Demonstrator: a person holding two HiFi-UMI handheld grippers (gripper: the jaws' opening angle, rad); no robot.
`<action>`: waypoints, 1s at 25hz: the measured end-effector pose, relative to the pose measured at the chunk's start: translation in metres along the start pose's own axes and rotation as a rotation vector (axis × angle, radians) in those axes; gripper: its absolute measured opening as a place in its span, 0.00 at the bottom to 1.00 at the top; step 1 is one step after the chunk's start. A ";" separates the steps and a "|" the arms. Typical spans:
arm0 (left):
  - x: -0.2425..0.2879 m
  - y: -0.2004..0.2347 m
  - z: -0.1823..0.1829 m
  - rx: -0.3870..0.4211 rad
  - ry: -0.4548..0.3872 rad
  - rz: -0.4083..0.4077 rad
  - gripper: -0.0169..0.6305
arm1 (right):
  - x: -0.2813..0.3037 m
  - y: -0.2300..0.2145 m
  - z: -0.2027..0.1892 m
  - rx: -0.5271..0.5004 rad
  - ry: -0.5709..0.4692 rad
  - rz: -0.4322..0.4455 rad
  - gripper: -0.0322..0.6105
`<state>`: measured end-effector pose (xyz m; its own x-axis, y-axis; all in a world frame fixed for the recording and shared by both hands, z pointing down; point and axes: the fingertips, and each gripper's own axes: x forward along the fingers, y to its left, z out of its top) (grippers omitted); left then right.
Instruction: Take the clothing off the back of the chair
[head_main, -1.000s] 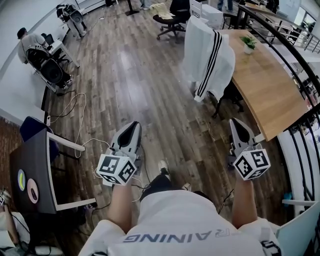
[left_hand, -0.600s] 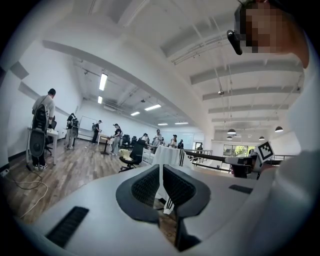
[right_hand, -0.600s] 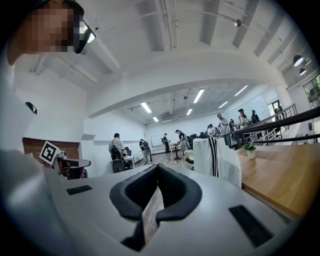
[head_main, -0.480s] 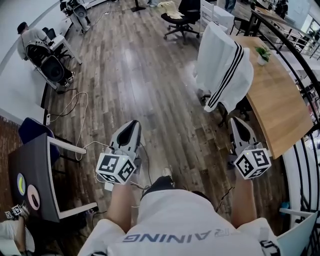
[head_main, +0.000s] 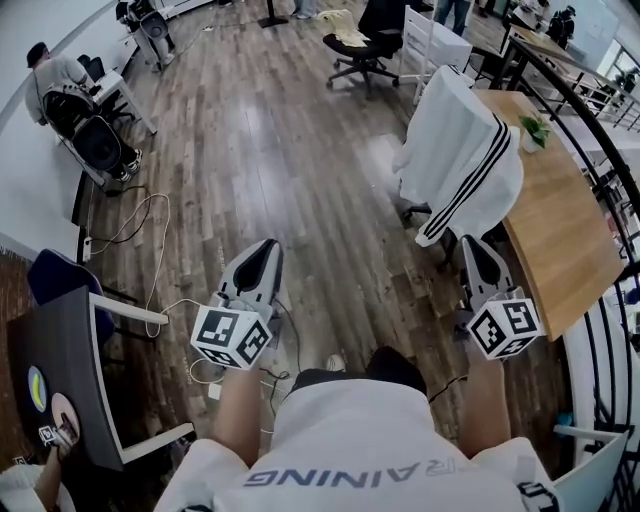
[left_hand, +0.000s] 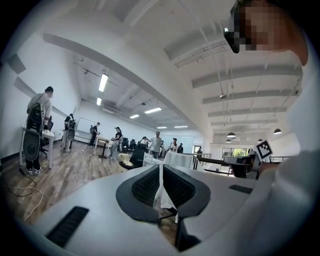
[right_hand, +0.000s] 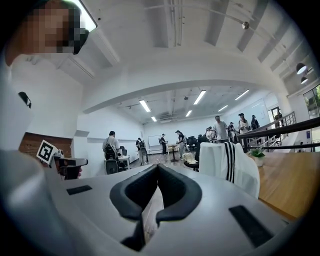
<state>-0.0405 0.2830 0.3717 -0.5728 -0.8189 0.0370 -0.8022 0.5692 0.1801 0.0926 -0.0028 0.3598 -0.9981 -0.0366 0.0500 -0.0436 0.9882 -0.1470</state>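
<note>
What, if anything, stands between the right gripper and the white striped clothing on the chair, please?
Nothing visible: only floor separates the right gripper from the white striped clothing; the wooden table stands to one side.

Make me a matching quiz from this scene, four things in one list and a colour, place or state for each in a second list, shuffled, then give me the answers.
Things:
1. jacket
2. potted plant
3. left gripper
4. table

Descriptions:
A. stands on the table
B. jaws shut, nothing between them
C. white with black stripes, hanging draped
D. light brown wood top

Pairs: 1-C, 2-A, 3-B, 4-D
</note>
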 end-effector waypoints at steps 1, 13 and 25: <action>0.002 0.005 0.000 -0.001 0.001 0.001 0.10 | 0.007 0.001 0.001 -0.002 0.001 0.001 0.09; 0.059 0.079 0.002 -0.020 0.029 0.064 0.10 | 0.120 -0.012 -0.007 0.016 0.049 0.047 0.09; 0.220 0.108 0.018 -0.014 0.058 0.039 0.10 | 0.231 -0.114 0.008 0.029 0.067 -0.016 0.09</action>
<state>-0.2561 0.1656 0.3820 -0.5925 -0.7992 0.1010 -0.7767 0.6001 0.1915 -0.1333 -0.1250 0.3802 -0.9921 -0.0415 0.1181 -0.0619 0.9827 -0.1745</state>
